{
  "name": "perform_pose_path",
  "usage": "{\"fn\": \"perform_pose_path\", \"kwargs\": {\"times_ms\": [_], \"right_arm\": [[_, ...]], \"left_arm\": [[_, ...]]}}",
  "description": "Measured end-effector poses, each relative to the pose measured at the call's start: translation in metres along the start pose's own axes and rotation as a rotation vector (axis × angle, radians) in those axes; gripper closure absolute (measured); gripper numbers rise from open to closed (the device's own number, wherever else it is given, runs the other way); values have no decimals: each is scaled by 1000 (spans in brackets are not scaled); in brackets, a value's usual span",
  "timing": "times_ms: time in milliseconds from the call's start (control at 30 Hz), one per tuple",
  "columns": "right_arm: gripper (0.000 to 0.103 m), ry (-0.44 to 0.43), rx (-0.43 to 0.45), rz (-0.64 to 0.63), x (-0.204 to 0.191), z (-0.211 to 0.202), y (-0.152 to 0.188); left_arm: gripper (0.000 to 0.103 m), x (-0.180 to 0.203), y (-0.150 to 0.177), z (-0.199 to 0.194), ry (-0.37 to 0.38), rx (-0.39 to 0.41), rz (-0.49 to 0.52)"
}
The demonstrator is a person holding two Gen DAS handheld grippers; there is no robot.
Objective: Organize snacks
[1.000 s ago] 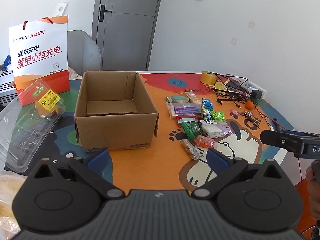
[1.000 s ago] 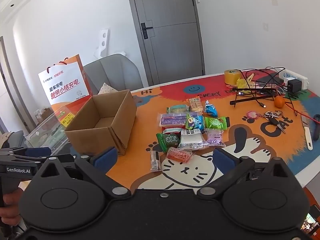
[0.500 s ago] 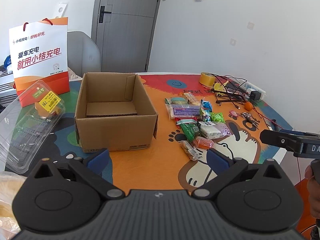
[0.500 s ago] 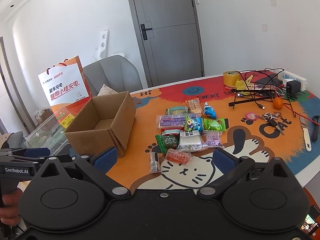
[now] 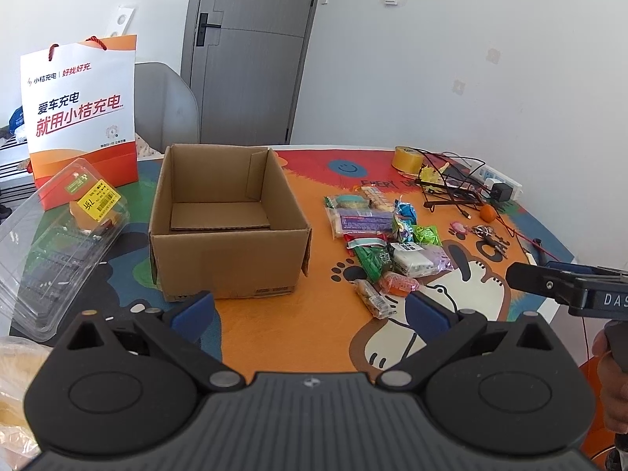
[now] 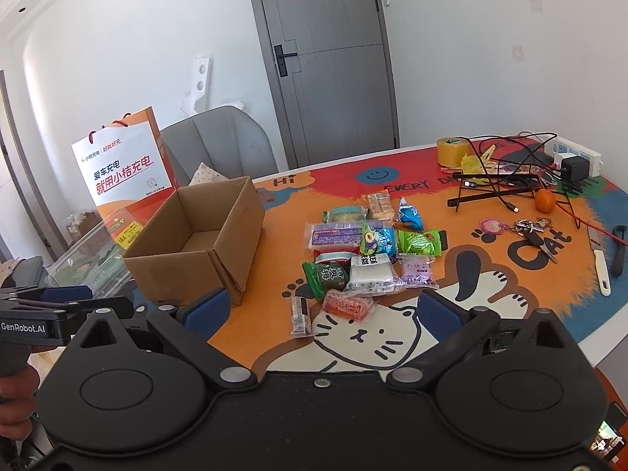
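We hold both tongs back at the near edge of the counter [image 6: 451,306], above it and touching nothing: the left tongs [image 5: 310,306] and the right tongs [image 6: 322,306] each stand wide apart and empty, which we judge to be a starting stance, since nothing has gone into the cardboard box [image 5: 227,235] yet, its floor bare. The box sits open-topped to the left of the snacks, well placed as the place to gather them, with its long axis running away from us in the left view. The snacks [image 6: 369,251] lie in a loose cluster to the right of the box and apart from it, flat on the counter, some overlapping. Nearest the right tongs lie the clear narrow packet [image 6: 300,314], its long axis pointing almost straight away from us, and just beside it the orange packet [image 6: 347,305], lying crosswise. The long purple-labelled pack [image 6: 333,234] runs left to right across the cluster, and the green packet [image 6: 326,274] leans against the white packet [image 6: 371,272]. Cables, keys and a tape roll [image 6: 451,151] sit farther right, outside the job as we read it
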State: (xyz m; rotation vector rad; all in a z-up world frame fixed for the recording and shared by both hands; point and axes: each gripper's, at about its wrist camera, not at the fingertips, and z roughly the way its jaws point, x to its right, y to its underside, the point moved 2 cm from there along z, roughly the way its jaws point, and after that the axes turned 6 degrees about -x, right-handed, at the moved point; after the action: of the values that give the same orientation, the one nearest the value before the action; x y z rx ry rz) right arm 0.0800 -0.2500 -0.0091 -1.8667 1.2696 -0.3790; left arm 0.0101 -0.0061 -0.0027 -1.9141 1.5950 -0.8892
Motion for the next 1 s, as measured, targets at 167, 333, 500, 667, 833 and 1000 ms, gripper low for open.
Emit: {"fn": "perform_pose_path", "kwargs": {"times_ms": [167, 333, 500, 667, 833, 1000], "right_arm": [[0, 4, 9, 0, 0, -1, 1], [0, 4, 16, 1, 2, -3, 0], [0, 5, 15, 4, 2, -3, 1], [0, 8, 14, 7, 2, -4, 0], [0, 6, 15, 4, 2, -5, -1], [0, 11, 17, 12, 3, -5, -2]], "left_arm": [[0, 0, 2, 2, 5, -7, 4], [0, 0, 1, 1, 6, -6, 3], [0, 0, 1, 1, 7, -6, 5], [0, 1, 0, 1, 8, -5, 5], [0, 1, 0, 1, 7, -1, 2], [0, 1, 0, 0, 7, -1, 4]]}}
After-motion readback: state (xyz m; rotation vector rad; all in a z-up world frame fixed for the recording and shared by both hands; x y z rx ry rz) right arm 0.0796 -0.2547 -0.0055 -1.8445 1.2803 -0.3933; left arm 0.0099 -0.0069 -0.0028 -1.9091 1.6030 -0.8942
